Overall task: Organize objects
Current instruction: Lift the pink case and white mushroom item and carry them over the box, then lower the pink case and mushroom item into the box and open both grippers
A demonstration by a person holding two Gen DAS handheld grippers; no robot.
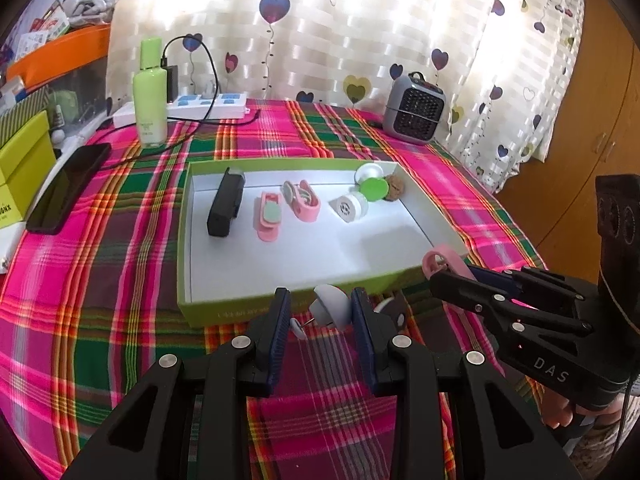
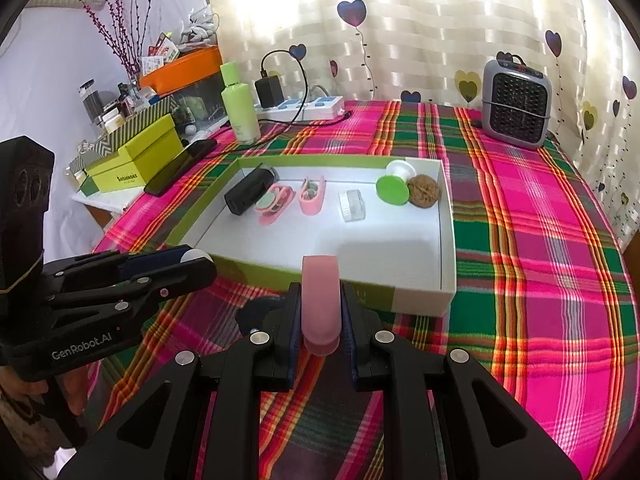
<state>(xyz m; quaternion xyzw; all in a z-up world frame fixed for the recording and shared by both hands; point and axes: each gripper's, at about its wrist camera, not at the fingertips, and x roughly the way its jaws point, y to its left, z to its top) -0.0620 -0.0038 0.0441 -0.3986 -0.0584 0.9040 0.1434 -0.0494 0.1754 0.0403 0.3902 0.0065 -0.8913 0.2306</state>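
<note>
A green-walled white tray (image 1: 280,302) (image 2: 446,240) lies on the plaid cloth. In it are a black box (image 1: 225,204) (image 2: 246,192), two pink clips (image 1: 269,216) (image 2: 272,202), a white spool (image 1: 350,206) (image 2: 353,205), a green-ended spool (image 1: 374,189) (image 2: 393,188) and a walnut (image 1: 396,188) (image 2: 424,191). My left gripper (image 1: 320,312) (image 2: 188,262) is just before the tray's near wall, its jaws around a grey-white rounded object (image 1: 332,306); contact is unclear. My right gripper (image 2: 320,312) (image 1: 440,270) is shut on a pink clip (image 2: 320,300) (image 1: 442,260) by the tray's near right corner.
A green bottle (image 1: 152,92) (image 2: 240,100), power strip with charger (image 1: 208,106) (image 2: 300,106), black phone (image 1: 68,188) (image 2: 180,166) and green boxes (image 1: 20,168) (image 2: 132,160) stand at the left. A grey heater (image 1: 414,108) (image 2: 516,104) stands at the back right. A curtain hangs behind.
</note>
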